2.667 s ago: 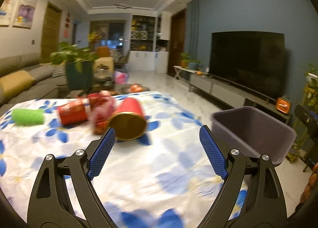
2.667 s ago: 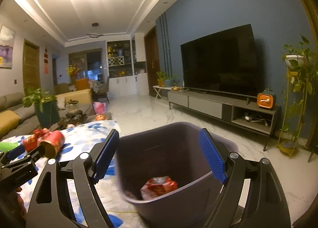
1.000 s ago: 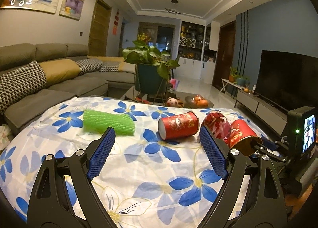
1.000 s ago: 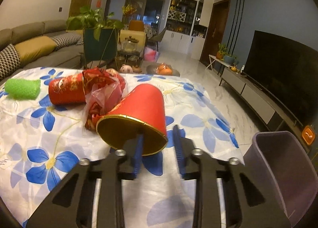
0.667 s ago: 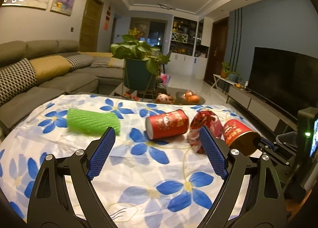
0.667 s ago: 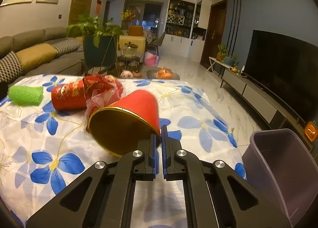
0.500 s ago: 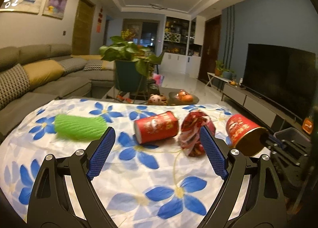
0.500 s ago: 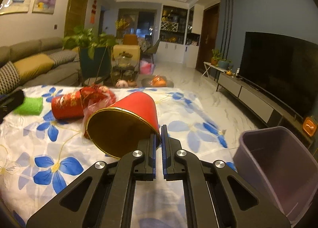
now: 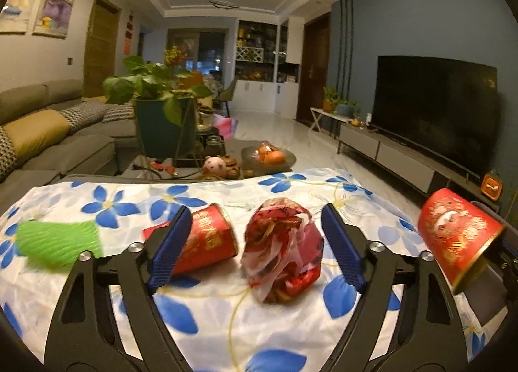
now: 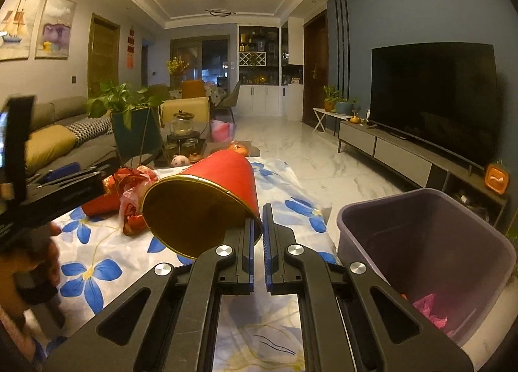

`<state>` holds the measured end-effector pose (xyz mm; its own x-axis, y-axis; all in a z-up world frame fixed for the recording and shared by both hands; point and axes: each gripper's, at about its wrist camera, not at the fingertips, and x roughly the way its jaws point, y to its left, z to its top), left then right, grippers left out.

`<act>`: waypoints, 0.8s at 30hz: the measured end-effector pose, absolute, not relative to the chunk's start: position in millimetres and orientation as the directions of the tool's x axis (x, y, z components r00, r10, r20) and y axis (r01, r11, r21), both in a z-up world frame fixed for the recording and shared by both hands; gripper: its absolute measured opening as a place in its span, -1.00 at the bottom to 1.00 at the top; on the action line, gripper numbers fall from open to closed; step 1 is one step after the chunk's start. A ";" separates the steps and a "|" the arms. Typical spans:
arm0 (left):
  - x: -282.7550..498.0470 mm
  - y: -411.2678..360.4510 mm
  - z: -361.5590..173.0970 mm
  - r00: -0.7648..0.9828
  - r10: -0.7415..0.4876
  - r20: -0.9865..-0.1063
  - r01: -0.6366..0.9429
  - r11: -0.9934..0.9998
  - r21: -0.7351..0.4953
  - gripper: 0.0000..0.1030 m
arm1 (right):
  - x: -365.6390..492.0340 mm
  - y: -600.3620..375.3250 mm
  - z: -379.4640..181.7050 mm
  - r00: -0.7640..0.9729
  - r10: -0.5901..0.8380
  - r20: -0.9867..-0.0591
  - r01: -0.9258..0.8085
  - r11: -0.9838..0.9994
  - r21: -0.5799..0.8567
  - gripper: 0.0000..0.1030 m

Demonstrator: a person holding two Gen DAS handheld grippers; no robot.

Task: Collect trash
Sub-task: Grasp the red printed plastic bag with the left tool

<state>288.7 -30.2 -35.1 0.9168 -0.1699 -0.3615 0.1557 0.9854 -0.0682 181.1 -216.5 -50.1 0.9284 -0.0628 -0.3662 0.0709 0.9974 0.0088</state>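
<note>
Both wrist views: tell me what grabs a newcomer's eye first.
The red paper cup with a gold rim stands out, pinched at its rim by the shut right tool above the blue-flowered tablecloth. Right of it stands the purple plastic bin. The open left tool frames a crumpled red wrapper.

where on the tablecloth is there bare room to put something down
Free: the near stretch of tablecloth in front of the left gripper, and the strip between the green mesh roll and the far edge. Crowded: the middle, where the lying red cup and crumpled red wrapper sit close.
</note>
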 end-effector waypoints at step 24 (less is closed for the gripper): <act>265.3 -47.4 -35.5 0.896 -0.233 -0.379 0.219 0.972 -0.080 -0.84 | 159.7 -228.1 -45.2 0.937 -0.066 -0.343 0.082 0.996 0.030 -0.89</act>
<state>265.3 -47.4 -35.5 0.8956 -0.2326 -0.3792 0.2189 0.9725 -0.0796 159.7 -228.1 -45.2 0.9371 -0.0663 -0.3426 0.0815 0.9962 0.0303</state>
